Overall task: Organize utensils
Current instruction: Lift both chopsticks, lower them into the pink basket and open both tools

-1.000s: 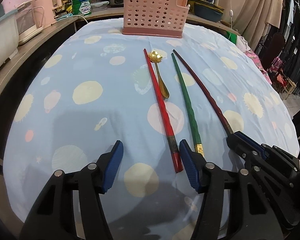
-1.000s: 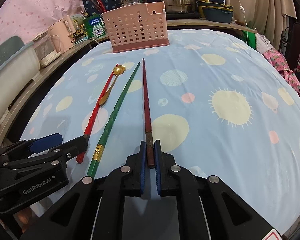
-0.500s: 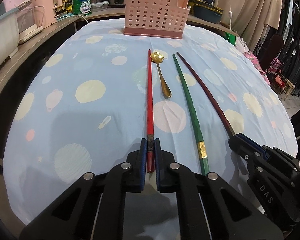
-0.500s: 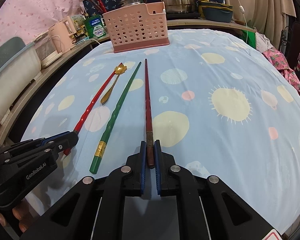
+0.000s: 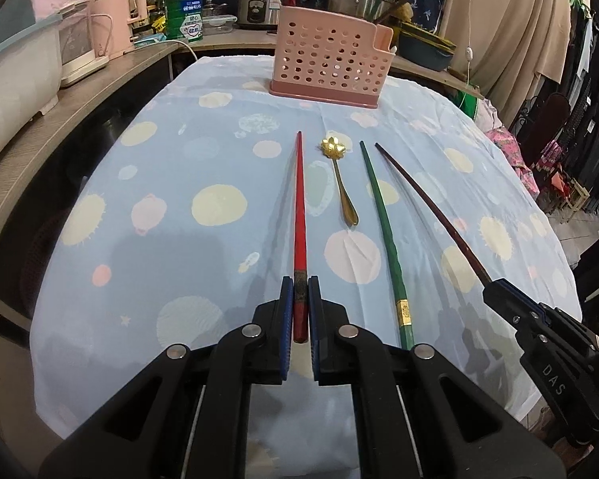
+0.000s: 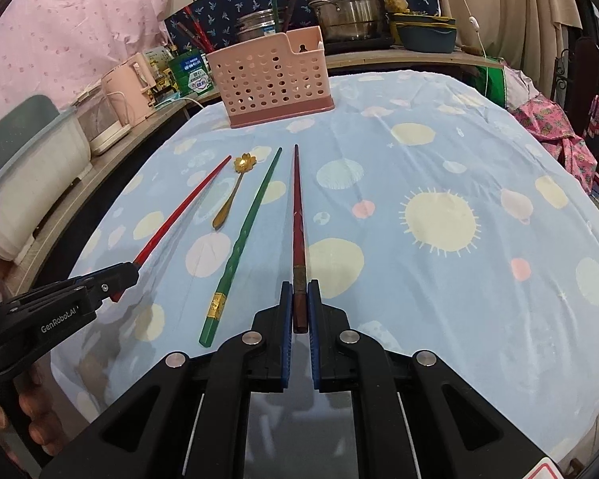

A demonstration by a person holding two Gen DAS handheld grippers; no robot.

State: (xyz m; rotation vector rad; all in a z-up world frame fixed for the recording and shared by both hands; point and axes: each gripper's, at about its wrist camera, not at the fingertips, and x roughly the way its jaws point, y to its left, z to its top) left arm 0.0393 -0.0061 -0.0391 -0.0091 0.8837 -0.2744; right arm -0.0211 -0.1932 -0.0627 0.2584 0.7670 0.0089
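- The pink slotted basket (image 5: 329, 62) stands at the far edge of the blue spotted tablecloth (image 5: 179, 247), straight ahead of both grippers and well apart from them, a little nearer the left one's line.
- The red chopstick (image 5: 299, 203) has its long axis running near to far, the thin tip pointing at the basket. Its thick near end is clamped in the left gripper (image 5: 298, 307), whose jaws have just been closing onto it.
- The dark maroon chopstick (image 6: 297, 219) lies the same way, its near end pinched tight in the right gripper (image 6: 298, 307).
- Between the two, untouched on the cloth, lie the green chopstick (image 5: 383, 231) and the gold flower spoon (image 5: 339, 175), both pointing far.
- As I judge it, each stick must be carried forward and tipped upright, tip down, to drop into the basket.
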